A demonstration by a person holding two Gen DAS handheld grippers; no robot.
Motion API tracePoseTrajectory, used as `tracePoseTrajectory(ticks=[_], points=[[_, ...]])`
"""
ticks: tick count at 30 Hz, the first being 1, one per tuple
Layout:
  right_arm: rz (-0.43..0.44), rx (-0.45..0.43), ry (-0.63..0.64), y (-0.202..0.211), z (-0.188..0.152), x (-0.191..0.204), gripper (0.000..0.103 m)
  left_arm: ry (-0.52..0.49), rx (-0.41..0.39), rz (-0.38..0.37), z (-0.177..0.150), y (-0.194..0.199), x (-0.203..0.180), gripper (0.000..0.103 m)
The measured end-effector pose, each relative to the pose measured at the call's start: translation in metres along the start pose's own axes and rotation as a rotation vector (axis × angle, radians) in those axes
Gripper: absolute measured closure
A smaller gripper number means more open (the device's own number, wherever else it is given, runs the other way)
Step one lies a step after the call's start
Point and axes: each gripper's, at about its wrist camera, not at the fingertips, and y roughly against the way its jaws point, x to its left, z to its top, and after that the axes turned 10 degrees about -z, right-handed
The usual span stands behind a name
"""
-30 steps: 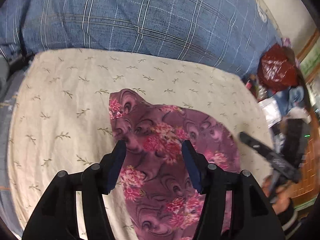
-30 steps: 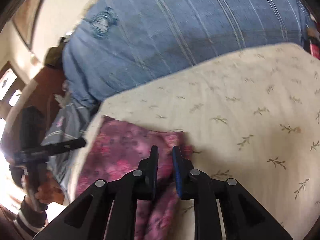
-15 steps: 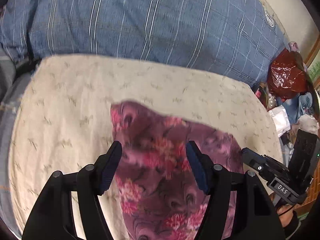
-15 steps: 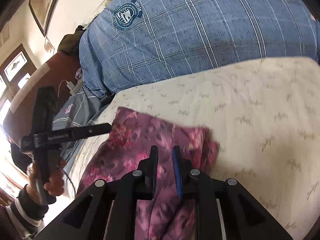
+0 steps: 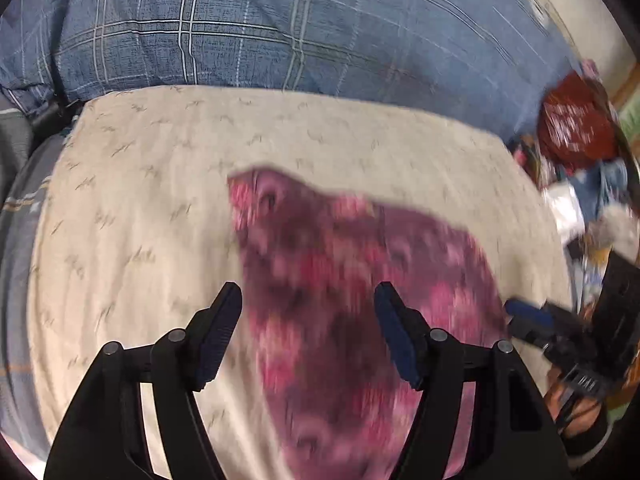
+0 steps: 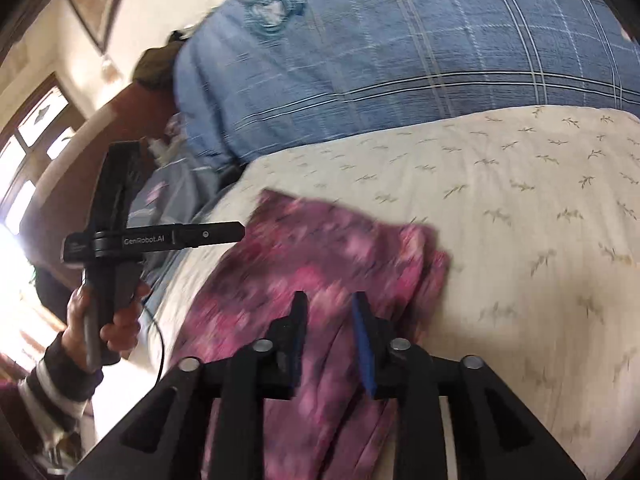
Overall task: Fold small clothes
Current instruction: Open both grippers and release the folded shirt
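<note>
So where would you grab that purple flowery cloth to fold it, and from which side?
Probably the loose far corner of the purple cloth, the pointed end lying flat on the cream sheet. Come down from above with the left claw, which is wide open, and pinch the edge there. That corner looks thin and single-layered, while the near end under the right claw is bunched.
</note>
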Motion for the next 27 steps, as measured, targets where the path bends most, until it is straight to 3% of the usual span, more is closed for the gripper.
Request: tracePoseTrajectory(ticks=[2, 4, 5, 6, 9, 12, 13, 14, 16, 19, 21, 25, 27], points=[[-0.002, 0.015, 0.038, 0.008, -0.025, 0.004, 0.060, -0.015, 0.024, 0.000, -0.032, 0.001, -0.003, 0.028], [-0.066, 0.077, 0.071, -0.004, -0.046, 0.005, 0.061, 0.003, 0.068, 0.011, -0.055, -0.020, -0.001, 0.026], [-0.095, 0.085, 0.077, -0.013, -0.058, 0.004, 0.061, 0.028, 0.057, 0.000, -0.063, -0.026, 0.003, 0.020], [-0.093, 0.041, 0.068, -0.013, -0.059, 0.006, 0.060, 0.063, -0.002, -0.002, -0.067, -0.024, 0.007, 0.016], [-0.127, 0.046, 0.027, -0.009, -0.056, 0.012, 0.060, 0.116, 0.001, 0.000, -0.065, -0.016, 0.007, 0.017], [-0.165, 0.057, 0.006, 0.007, -0.059, 0.013, 0.058, 0.098, -0.002, 0.018, -0.077, -0.001, 0.000, 0.017], [-0.189, 0.057, 0.018, 0.013, -0.062, 0.014, 0.055, 0.081, -0.002, 0.026, -0.085, 0.004, -0.005, 0.017], [-0.213, 0.061, 0.040, 0.018, -0.069, 0.015, 0.044, 0.065, -0.002, 0.018, -0.093, 0.009, -0.011, 0.017], [-0.231, 0.073, 0.067, 0.019, -0.080, 0.012, 0.041, 0.031, 0.002, 0.022, -0.109, 0.009, -0.021, 0.016], [-0.277, 0.109, 0.066, 0.008, -0.096, 0.004, 0.030, 0.004, -0.012, 0.100, -0.126, 0.001, -0.025, 0.013], [-0.294, 0.067, 0.065, 0.009, -0.103, 0.008, 0.023, 0.033, -0.024, 0.116, -0.125, 0.000, -0.022, 0.007], [-0.350, 0.089, 0.127, -0.001, -0.110, 0.025, 0.003, 0.075, -0.025, 0.126, -0.125, 0.001, -0.014, 0.000], [-0.381, 0.096, 0.139, -0.006, -0.112, 0.031, 0.000, 0.085, -0.035, 0.126, -0.130, 0.001, -0.012, 0.000]])
